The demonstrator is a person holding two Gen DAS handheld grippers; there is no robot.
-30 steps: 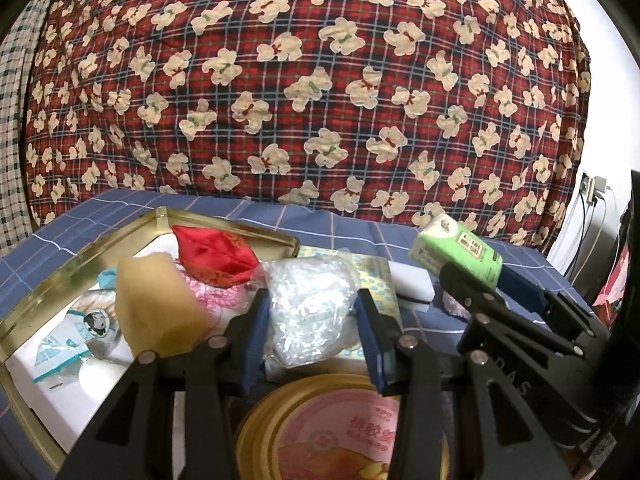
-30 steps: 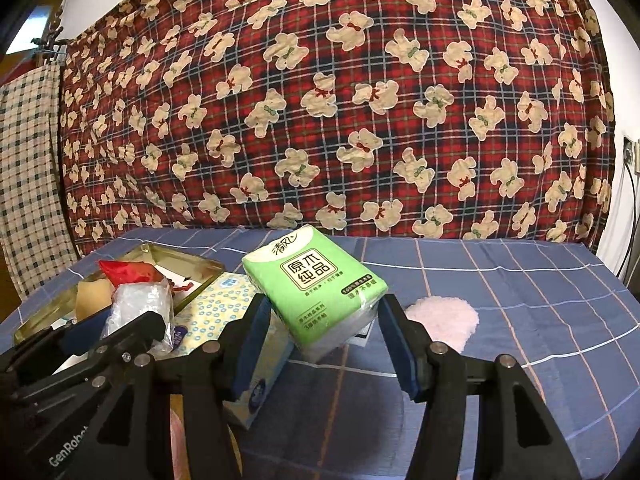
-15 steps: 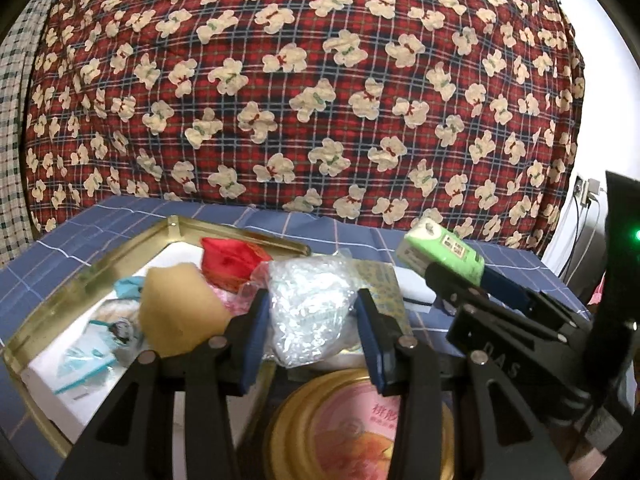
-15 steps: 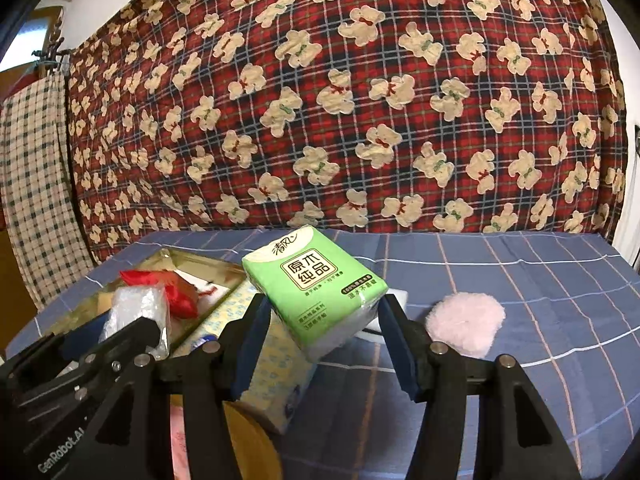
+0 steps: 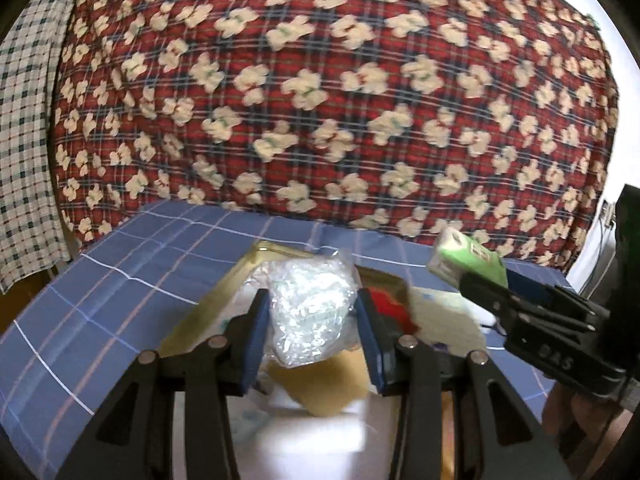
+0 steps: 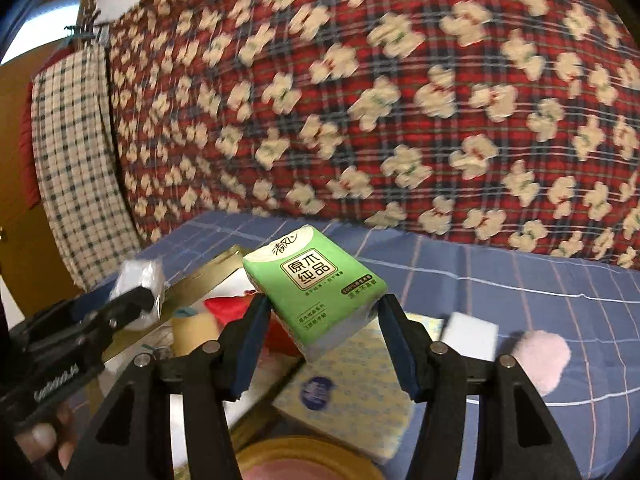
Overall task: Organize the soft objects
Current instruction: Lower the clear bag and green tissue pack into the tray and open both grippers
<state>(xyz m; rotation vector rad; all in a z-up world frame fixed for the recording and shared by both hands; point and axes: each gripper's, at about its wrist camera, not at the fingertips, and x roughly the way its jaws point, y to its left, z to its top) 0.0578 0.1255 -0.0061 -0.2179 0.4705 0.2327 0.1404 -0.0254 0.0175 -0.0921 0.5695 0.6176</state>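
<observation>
Carrying two soft items at once, both clear of the blue cloth (image 6: 560,280). Left gripper (image 5: 310,332) is clamped on a clear crinkly bag (image 5: 310,308), pads pressing both sides. Right gripper (image 6: 322,326) pinches a green tissue pack (image 6: 316,284) tilted, corner down. Both hang over or just beside the gold tray (image 5: 224,288), which already holds a red cloth (image 5: 390,306) and a tan piece (image 5: 332,384).

Step in hand, by my reading: transport toward the tray. Frames are motion-blurred, so whether the bag sits over the tray's inside or its rim I cannot tell.

Next move calls for lowering each item onto bare tray floor, then opening the jaws one at a time. Yellow pack (image 6: 360,384), white block (image 6: 472,334) and pink puff (image 6: 540,360) lie outside, not yet sorted.
</observation>
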